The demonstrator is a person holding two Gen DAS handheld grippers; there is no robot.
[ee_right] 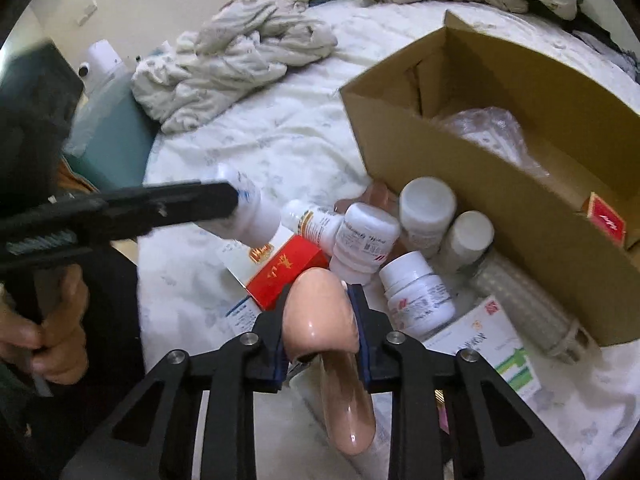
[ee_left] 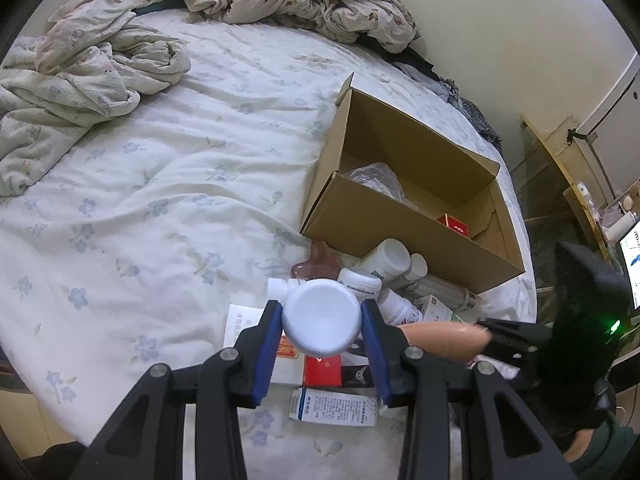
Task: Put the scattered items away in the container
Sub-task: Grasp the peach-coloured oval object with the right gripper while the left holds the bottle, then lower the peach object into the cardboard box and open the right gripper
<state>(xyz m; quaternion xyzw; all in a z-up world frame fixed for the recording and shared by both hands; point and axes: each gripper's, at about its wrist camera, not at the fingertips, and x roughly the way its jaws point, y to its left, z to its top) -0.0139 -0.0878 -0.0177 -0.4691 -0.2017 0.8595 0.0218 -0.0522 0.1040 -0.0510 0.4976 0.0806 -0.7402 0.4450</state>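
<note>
My left gripper (ee_left: 322, 316) is shut on a white plastic bottle (ee_left: 322, 320), held above the pile with its round end facing the camera. The right wrist view shows that bottle (ee_right: 254, 216) from the side in the left gripper (ee_right: 234, 202). My right gripper (ee_right: 320, 298) is shut on a glossy peach tube (ee_right: 320, 320), also seen as the peach tube (ee_left: 444, 338) in the left wrist view. An open cardboard box (ee_left: 400, 240) sits on the bed, holding a clear plastic bag (ee_right: 488, 132) and a small red packet (ee_right: 606, 220). In front of it lie several white bottles (ee_right: 428, 208) and a red carton (ee_right: 284, 272).
Flat medicine cartons (ee_left: 334, 406) and a ribbed clear tube (ee_right: 532, 308) lie on the floral bedsheet (ee_left: 160, 200). Crumpled blankets (ee_left: 100, 68) cover the far side. A desk with a screen (ee_left: 632, 264) stands to the right. A person's hand (ee_right: 52, 328) grips the left tool.
</note>
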